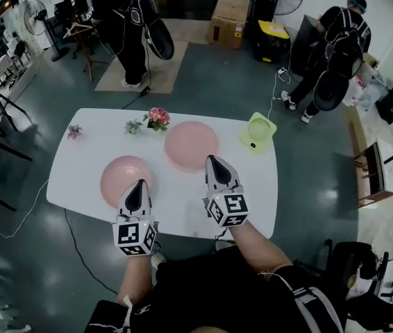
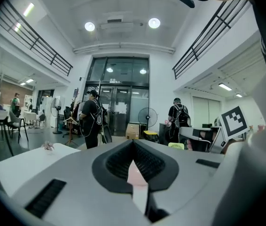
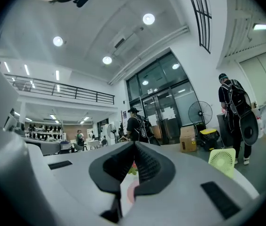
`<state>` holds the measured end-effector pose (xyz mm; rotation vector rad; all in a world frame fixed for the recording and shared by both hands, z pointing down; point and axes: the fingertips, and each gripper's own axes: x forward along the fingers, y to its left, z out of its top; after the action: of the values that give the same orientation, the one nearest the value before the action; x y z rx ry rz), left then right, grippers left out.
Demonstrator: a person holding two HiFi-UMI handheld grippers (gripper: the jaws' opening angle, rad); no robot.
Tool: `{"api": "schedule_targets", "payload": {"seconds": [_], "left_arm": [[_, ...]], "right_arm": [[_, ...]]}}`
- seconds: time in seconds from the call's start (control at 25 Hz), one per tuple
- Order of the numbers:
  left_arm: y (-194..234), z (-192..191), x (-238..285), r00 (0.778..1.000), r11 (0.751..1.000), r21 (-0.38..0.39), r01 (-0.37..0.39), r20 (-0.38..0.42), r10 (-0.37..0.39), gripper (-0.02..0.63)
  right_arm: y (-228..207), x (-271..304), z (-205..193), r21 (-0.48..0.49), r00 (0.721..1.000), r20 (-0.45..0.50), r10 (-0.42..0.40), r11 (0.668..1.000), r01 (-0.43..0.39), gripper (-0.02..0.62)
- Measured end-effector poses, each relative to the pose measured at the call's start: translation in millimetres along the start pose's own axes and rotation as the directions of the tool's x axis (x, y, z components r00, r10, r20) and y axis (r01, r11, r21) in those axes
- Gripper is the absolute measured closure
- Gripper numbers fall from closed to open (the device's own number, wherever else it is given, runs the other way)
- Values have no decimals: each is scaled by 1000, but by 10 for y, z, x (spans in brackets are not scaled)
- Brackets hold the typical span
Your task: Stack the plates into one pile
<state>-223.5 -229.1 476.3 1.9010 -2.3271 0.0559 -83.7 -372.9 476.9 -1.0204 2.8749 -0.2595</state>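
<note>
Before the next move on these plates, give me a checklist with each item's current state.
1. Both plates free to lift: ok; near plate and far plate lie apart on the table.
2. Left gripper empty: ok, jaws together.
3. Right gripper empty: ok, jaws together.
4. Jaws open to take a rim: not ok, both shut.
5. Flowers clear of far plate: cannot tell, very close to its rim.

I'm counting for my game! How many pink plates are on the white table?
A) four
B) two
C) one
B: the left pink plate and the right pink plate lie apart on the white table, not yet stacked.
</note>
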Motion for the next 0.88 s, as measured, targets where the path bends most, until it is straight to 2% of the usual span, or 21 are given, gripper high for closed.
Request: {"api": "schedule_targets", "payload": {"seconds": [0.16,0.32,0.44,0.64,0.72,0.88], "left_arm": [[-818,-88,332,999,999,-22,-43,-18,43,595],[-1144,-41,469,997,997,-31,-71,-26,70,595],[-1194,23,507,996,996,-9,-91,-23,91,595],[-1192,30,393,992,993,-3,-122,-19,122,595],[-1139,43,300,990,990,2,-138,-16,138,595],[-977,-17,66,983,984,-3,-180,-30,180,594]], "right_arm": [[-803,-81,109,30,998,-39,55,998,-54,578],[-1104,-86,246,39,995,-39,89,995,-87,578],[-1132,-83,314,28,993,-26,119,993,-118,578],[-1048,-22,185,49,979,-59,194,980,-192,573],[-935,58,132,46,966,-75,247,969,-244,493],[-658,194,-147,-74,924,-177,340,931,-357,451]]}}
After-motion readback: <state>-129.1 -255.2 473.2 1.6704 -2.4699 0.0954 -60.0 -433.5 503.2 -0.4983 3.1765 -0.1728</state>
